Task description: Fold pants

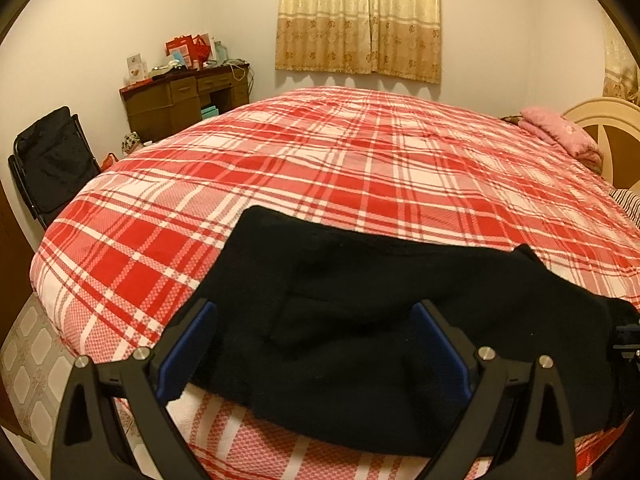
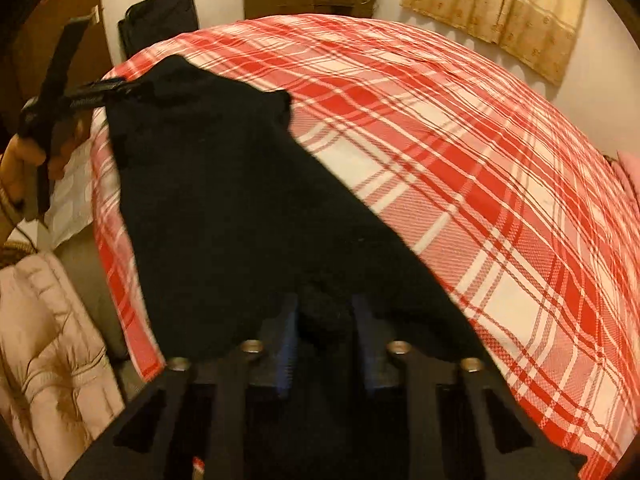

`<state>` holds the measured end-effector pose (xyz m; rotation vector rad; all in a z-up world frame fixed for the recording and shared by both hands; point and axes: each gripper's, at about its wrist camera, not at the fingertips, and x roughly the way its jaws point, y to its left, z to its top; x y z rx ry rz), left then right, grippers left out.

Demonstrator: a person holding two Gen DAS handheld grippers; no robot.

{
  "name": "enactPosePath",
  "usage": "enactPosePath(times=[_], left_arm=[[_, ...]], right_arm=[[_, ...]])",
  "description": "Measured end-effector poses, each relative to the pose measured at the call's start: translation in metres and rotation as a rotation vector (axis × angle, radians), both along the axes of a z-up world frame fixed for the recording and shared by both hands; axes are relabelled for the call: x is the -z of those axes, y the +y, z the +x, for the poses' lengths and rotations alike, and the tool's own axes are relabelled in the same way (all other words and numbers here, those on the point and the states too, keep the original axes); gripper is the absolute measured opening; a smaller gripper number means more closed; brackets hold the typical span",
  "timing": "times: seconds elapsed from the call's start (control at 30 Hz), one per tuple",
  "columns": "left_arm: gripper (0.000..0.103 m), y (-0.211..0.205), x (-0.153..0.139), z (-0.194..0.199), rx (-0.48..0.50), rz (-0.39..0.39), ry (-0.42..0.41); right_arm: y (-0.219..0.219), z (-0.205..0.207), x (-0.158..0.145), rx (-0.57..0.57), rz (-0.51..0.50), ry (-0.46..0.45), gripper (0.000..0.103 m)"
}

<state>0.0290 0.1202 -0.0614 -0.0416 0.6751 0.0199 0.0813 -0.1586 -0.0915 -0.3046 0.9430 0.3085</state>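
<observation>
Black pants (image 1: 380, 320) lie along the near edge of a bed with a red and white plaid cover (image 1: 360, 160). My left gripper (image 1: 316, 316) is open, its blue-padded fingers (image 1: 188, 344) spread over the left end of the pants. In the right wrist view the pants (image 2: 224, 200) stretch away toward the far left. My right gripper (image 2: 324, 320) is shut on a bunch of the black cloth at its near end. The left gripper (image 2: 120, 88) shows there at the pants' far end, held by a hand.
A brown desk (image 1: 180, 100) with boxes stands at the back left, a black folding chair (image 1: 52, 160) beside it. Pink folded bedding (image 1: 560, 136) and a cream headboard (image 1: 608, 120) are at the right. A quilted pink item (image 2: 48, 340) lies beside the bed.
</observation>
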Motion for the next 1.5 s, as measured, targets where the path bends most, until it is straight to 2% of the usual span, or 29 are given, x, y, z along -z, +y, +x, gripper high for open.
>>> enactPosePath(times=[0.13,0.3,0.43,0.53,0.6,0.67,0.83,0.9,0.97,1.1,1.2,1.23,1.27,1.37,1.43,1.5], left_arm=[[0.1,0.005,0.0,0.0,-0.012,-0.019,0.002],[0.1,0.01,-0.002,-0.001,-0.029,-0.04,-0.002],[0.1,0.007,-0.005,-0.002,-0.021,-0.038,-0.008],[0.1,0.005,-0.006,-0.002,-0.01,-0.021,-0.012],[0.1,0.005,-0.006,-0.003,-0.008,-0.016,-0.011],[0.1,0.006,-0.006,-0.003,-0.009,-0.019,-0.01],[0.1,0.006,-0.008,-0.005,-0.002,-0.03,-0.014],[0.1,0.003,-0.009,-0.007,0.007,-0.025,-0.024],[0.1,-0.001,-0.009,-0.008,0.021,-0.024,-0.025],[0.1,-0.015,-0.006,-0.008,0.055,-0.029,-0.011],[0.1,-0.026,-0.004,-0.01,0.081,-0.024,0.0],[0.1,-0.03,-0.004,-0.011,0.088,-0.02,0.005],[0.1,-0.032,-0.005,-0.013,0.092,-0.015,0.006],[0.1,-0.035,-0.01,-0.02,0.1,0.008,-0.015],[0.1,-0.033,-0.013,-0.022,0.097,0.012,-0.023],[0.1,-0.031,-0.014,-0.022,0.091,0.002,-0.024]], right_arm=[[-0.01,-0.004,-0.012,0.069,0.058,-0.04,0.017],[-0.017,0.002,-0.037,0.139,0.123,-0.142,0.017],[-0.01,0.026,-0.023,0.149,0.131,-0.128,0.017],[-0.003,0.037,0.004,0.158,0.102,-0.099,0.023],[-0.004,0.034,0.0,0.172,0.146,-0.121,0.036],[-0.008,0.029,-0.012,0.202,0.223,-0.13,0.041],[-0.033,-0.025,-0.074,0.286,0.319,-0.351,0.041],[-0.056,-0.048,-0.086,0.356,0.346,-0.388,0.041],[-0.08,-0.068,-0.083,0.398,0.379,-0.362,0.041],[-0.102,-0.089,-0.045,0.517,0.31,-0.283,0.041],[-0.125,-0.088,0.003,0.596,0.372,-0.184,0.041],[-0.13,-0.093,0.008,0.6,0.427,-0.227,0.042],[-0.129,-0.096,0.005,0.603,0.441,-0.263,0.042],[-0.122,-0.097,-0.015,0.591,0.407,-0.281,0.041],[-0.119,-0.11,-0.032,0.579,0.444,-0.352,0.041],[-0.111,-0.111,-0.042,0.54,0.469,-0.347,0.041]])
